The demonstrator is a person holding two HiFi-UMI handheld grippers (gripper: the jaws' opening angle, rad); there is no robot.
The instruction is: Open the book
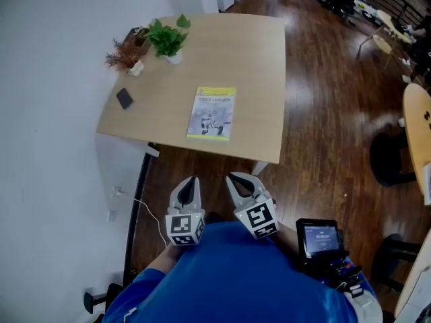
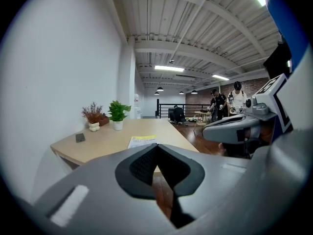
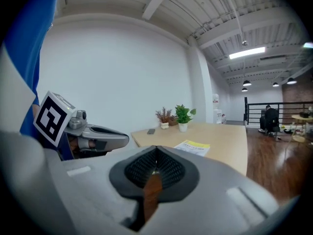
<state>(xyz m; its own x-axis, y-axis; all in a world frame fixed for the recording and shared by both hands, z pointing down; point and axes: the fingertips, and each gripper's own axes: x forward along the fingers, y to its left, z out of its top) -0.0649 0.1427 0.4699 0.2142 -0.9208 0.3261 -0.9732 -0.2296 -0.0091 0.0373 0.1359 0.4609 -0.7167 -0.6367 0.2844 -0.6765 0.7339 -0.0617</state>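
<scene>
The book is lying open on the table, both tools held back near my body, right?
Not quite: the head view shows the book closed, cover up. It does lie on the table, with the left tool and right tool back near the body.

— How are the left tongs [image 2: 157,149] seen?
— Closed at the tips, with nothing held between them (floor is glimpsed through the gap lower down).
— And beyond them?
— A book [image 2: 142,141] is laid flat on the bench [image 2: 107,143], well apart from the tips. A green plant [image 2: 118,114] and a dried plant [image 2: 92,115] are set at the far corner, with a dark flat object [image 2: 80,137] near them. The right tongs [image 2: 208,132] are seen alongside.
</scene>
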